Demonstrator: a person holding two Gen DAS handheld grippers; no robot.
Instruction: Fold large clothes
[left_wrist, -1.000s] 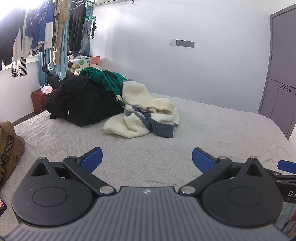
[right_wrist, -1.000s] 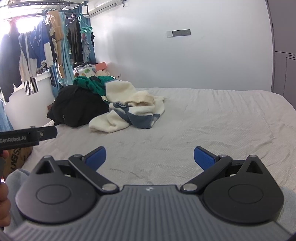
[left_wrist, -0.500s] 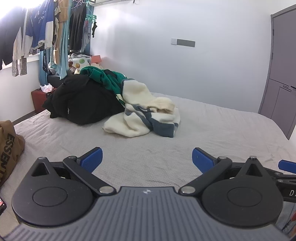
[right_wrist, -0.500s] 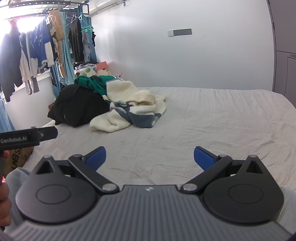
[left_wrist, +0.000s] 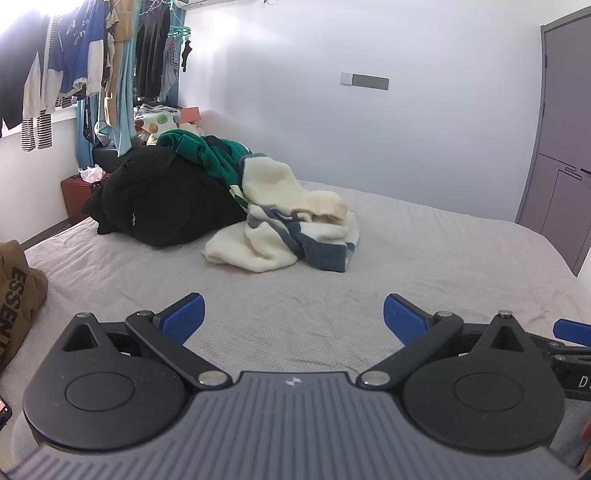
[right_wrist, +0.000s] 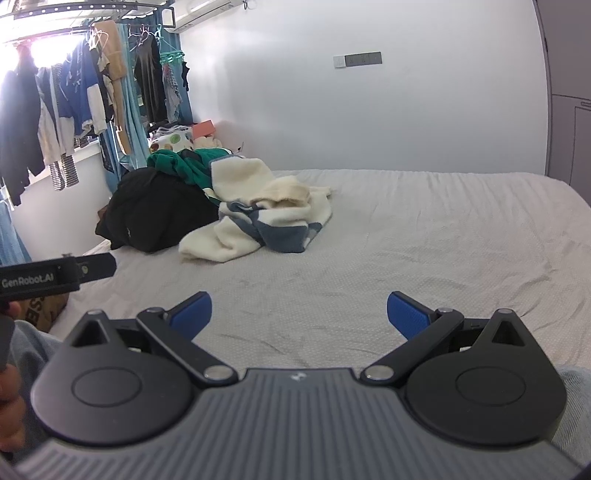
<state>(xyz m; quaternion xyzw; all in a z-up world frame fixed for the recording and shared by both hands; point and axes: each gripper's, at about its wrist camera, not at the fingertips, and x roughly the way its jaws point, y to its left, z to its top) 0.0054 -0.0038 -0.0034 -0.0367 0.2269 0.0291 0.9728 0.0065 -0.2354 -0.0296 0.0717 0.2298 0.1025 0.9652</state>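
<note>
Left gripper (left_wrist: 293, 312) and right gripper (right_wrist: 299, 312), both spread wide and empty, at lower frame; cream-and-grey garment (left_wrist: 291, 230) at centre on grey bed (left_wrist: 424, 258).

**Room surroundings**

A grey door (left_wrist: 557, 147) is seen at the right. A switch plate (right_wrist: 357, 59) is mounted on the white wall (right_wrist: 406, 110). A red box (left_wrist: 75, 195) is set beside the bed (right_wrist: 424, 240).
</note>
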